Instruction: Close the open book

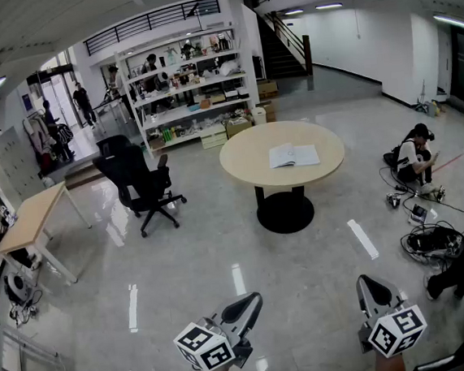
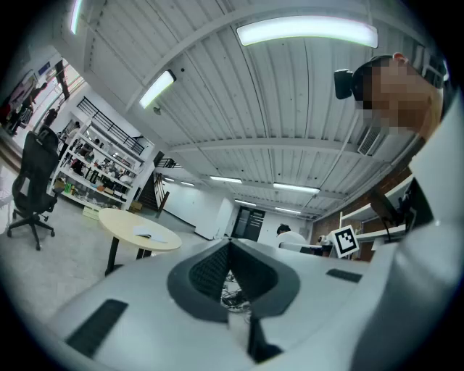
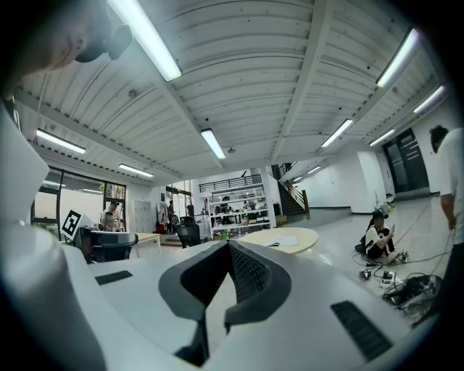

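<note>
Head view: open book [image 1: 294, 156] lies flat on the round table [image 1: 243, 171], well apart from me across the floor. My left tongs [image 1: 244, 308] and right tongs [image 1: 373, 293] sit low in frame. Both are pinched together, nothing between the jaws.

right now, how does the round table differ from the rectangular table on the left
The round table stands on one black pedestal; the rectangular table stands on thin white legs. The round table sits mid-room ahead and carries the open book; the rectangular table sits by the left edge, with no book showing on it. Both have pale wood-coloured tops.
</note>
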